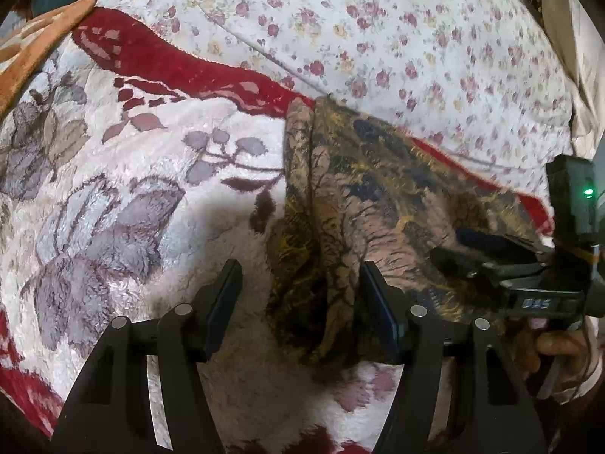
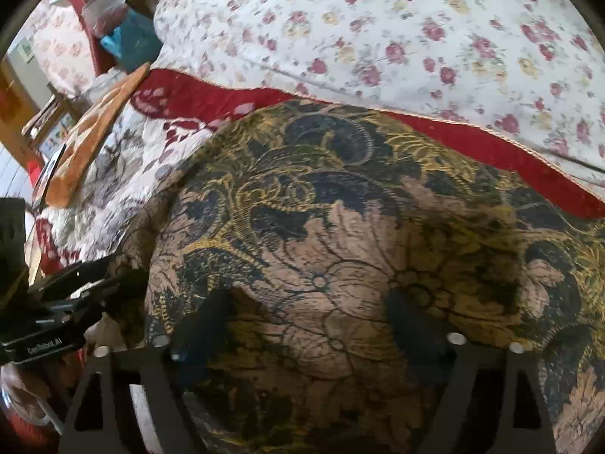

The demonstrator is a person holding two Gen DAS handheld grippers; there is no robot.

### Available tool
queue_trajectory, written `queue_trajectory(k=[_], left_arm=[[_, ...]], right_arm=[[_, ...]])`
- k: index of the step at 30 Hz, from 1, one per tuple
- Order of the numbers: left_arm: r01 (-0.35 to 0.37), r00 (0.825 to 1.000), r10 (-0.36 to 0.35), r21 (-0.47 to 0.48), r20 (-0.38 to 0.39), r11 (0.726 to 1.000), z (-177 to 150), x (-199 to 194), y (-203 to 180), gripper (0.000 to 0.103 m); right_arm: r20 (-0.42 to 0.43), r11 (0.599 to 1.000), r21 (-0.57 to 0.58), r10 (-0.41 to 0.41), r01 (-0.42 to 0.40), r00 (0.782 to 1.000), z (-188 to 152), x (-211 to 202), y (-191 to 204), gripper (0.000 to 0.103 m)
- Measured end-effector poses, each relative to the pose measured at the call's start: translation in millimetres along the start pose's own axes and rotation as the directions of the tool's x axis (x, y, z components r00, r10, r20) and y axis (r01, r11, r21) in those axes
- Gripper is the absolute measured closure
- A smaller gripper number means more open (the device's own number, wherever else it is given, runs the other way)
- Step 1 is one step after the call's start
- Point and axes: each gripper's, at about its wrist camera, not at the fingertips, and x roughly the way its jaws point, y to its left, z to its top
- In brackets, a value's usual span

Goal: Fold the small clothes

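1. Looks about midway: brown, black and mustard-yellow patterned thin cloth garment (image 1: 378, 204) already doubled into a narrower shape with a long fold edge on its left side, lying on the plush cream fleece blanket with grey flowers and a dark red border (image 1: 124, 174). Probably another fold or two left, plus some smoothing.
2. Left gripper (image 1: 298, 302) spread wide, fingers (image 1: 223, 302) straddling the garment's near-left corner, nothing pinched yet.
3. Right gripper (image 2: 306, 325) also wide apart, but the garment (image 2: 340, 196) drapes right over its fingers, showing only as dark shapes through the thin cloth. Under the fabric, not clamped on it as far as can be made out.
4. Beyond the garment: white quilt with small pink and yellow roses (image 1: 378, 19).
5. Off to the garment's far left: orange-brown patterned cushion or mat (image 2: 94, 140), some teal stuff (image 2: 132, 41), wooden furniture. Bed in a cluttered bedroom, by the look of it.
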Motion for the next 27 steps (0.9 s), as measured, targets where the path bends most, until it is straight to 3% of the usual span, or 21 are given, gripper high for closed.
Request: queue_trajectory(k=[2, 6, 16, 18, 23, 24, 25, 26, 27], left_arm=[[0.056, 0.998, -0.055, -0.036, 0.010, 0.998, 1, -3, 5, 0.039], [0.155, 0.988, -0.153, -0.112, 0.024, 0.981, 1, -3, 14, 0.038], [0.210, 0.978, -0.208, -0.122, 0.026, 0.970, -3, 7, 17, 0.035], [0.232, 0.973, -0.229, -0.141, 0.033, 0.962, -2, 9, 21, 0.034], [0.247, 0.969, -0.245, -0.142, 0.032, 0.959, 0, 9, 26, 0.034], [0.248, 0.969, -0.246, -0.138, 0.030, 0.959, 0, 9, 26, 0.034], [0.249, 0.968, -0.247, -0.134, 0.028, 0.959, 1, 9, 26, 0.034], [0.251, 0.968, -0.249, -0.129, 0.026, 0.959, 2, 9, 26, 0.034], [0.252, 0.968, -0.251, -0.122, 0.024, 0.960, 2, 8, 26, 0.034]], right_arm=[[-0.018, 1.000, 0.013, -0.009, 0.009, 1.000, 8, -2, 4, 0.016], [-0.016, 0.997, 0.042, 0.068, -0.067, 0.998, 35, -2, 17, 0.016], [-0.141, 0.990, 0.119, 0.095, -0.078, 0.985, 111, 64, 52, 0.016], [-0.177, 0.994, 0.094, 0.077, -0.061, 0.981, 121, 79, 62, 0.013], [-0.217, 0.997, -0.054, -0.070, 0.060, 0.974, 128, 107, 85, 0.010], [-0.206, 0.995, -0.074, -0.083, 0.069, 0.975, 127, 107, 87, 0.011], [-0.192, 0.992, -0.098, -0.098, 0.080, 0.977, 125, 106, 87, 0.021], [-0.182, 0.989, -0.117, -0.116, 0.096, 0.976, 124, 104, 87, 0.038], [-0.167, 0.987, -0.133, -0.114, 0.092, 0.979, 122, 100, 84, 0.043]])
